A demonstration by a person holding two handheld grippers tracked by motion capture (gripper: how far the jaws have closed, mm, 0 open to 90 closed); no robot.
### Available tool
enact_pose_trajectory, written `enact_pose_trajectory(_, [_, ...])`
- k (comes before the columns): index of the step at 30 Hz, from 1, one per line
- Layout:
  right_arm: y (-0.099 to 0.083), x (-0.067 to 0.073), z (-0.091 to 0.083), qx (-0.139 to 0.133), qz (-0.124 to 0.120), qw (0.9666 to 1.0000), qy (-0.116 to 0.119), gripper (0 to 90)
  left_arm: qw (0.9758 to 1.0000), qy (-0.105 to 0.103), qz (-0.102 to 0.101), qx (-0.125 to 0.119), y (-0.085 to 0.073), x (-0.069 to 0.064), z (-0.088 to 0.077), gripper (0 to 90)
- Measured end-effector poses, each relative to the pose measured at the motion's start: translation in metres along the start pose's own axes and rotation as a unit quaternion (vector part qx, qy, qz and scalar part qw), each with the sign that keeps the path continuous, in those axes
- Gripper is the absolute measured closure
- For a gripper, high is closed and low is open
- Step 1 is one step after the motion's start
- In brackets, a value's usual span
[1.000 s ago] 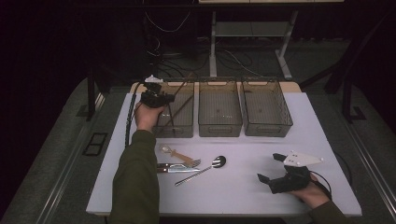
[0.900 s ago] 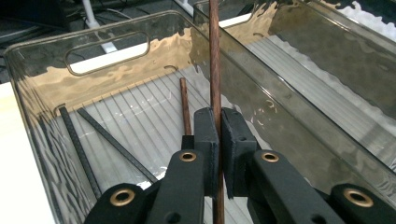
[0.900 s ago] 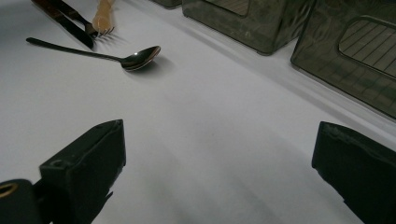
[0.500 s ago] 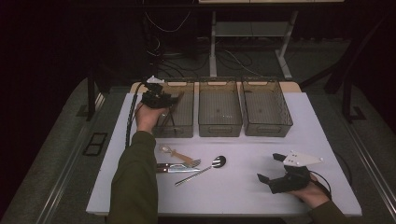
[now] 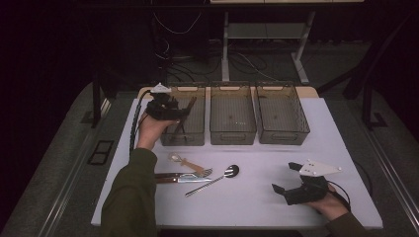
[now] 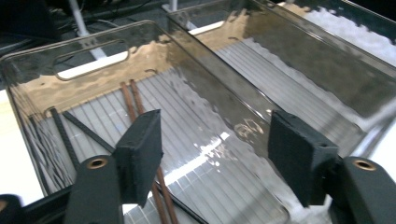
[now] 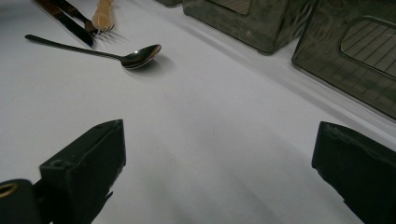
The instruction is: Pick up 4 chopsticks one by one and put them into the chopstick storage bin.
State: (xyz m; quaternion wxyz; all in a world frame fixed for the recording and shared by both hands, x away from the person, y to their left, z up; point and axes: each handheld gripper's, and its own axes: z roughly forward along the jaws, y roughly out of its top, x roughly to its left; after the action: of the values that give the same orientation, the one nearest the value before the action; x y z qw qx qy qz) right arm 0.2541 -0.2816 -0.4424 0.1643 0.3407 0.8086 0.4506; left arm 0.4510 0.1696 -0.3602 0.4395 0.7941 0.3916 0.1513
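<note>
**Left gripper released over left bin; chopsticks inside**

Your left gripper [image 5: 184, 109] hangs over the left bin [image 5: 193, 136] at the desk's [image 5: 257, 197] far left corner. Its jaws have just been opening and now stand apart with nothing between them. The brown chopsticks [image 6: 135, 100] lie on that bin's floor beside black ones [image 6: 70, 140]. Your right gripper [image 5: 286, 181] rests near the desk's near right corner, jaws spread wide and empty. A spoon [image 7: 126, 57] lies ahead of it.
</note>
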Motion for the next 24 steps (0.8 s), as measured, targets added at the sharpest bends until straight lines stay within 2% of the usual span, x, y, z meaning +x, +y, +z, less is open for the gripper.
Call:
enact_pose_trajectory(2, [0.0,0.0,0.001,0.001,0.001,1.0,0.0,3.1,1.0,-0.004,-0.004,-0.007,-0.003,-0.004,-0.004,30.5])
enact_pose_trajectory(10, [0.0,-0.001,0.001,0.002,0.001,1.0,-0.002,3.1,0.9998,-0.015,0.014,-0.007,-0.015,-0.021,-0.02,24.5])
enact_pose_trajectory(17, [0.0,-0.001,0.001,0.002,0.002,1.0,-0.003,3.1,0.9994,-0.025,0.024,-0.006,-0.034,-0.038,-0.032,24.2])
enact_pose_trajectory(24, [0.0,-0.001,0.001,0.003,0.003,1.0,-0.004,3.1,0.9992,-0.03,0.025,0.001,-0.053,-0.049,-0.039,24.3])
